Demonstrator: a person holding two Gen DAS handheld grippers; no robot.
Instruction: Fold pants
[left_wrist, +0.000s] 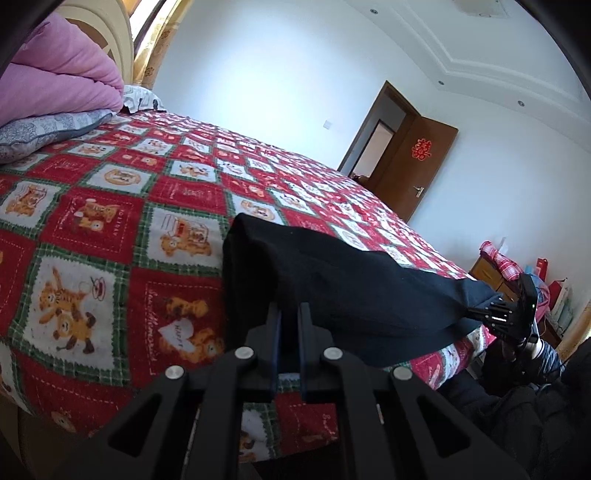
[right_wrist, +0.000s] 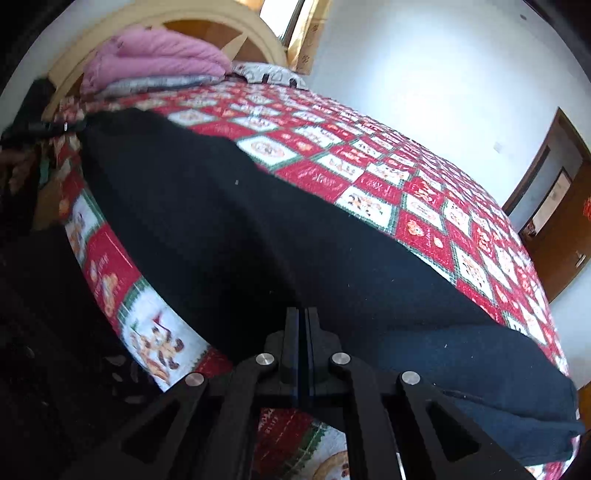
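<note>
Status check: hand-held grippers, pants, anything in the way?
Left hand-held gripper and right hand-held gripper both shut on black pants. Pants stretched along bed edge. Nothing in the way.

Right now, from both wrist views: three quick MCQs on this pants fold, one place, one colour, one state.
1. Where do the pants lie?
A. on the bedspread
B. on the floor
C. over the door

2. What colour is the bedding stacked at the headboard?
A. green
B. pink
C. yellow

3. How does the left tool stand?
A. wide open, empty
B. open above the pillow
C. shut on the pants

Key: 1 A, the dark cloth stretches across the checked spread; 2 B, pink folds show in both views; 3 C, its fingers pinch the pants' edge.
</note>
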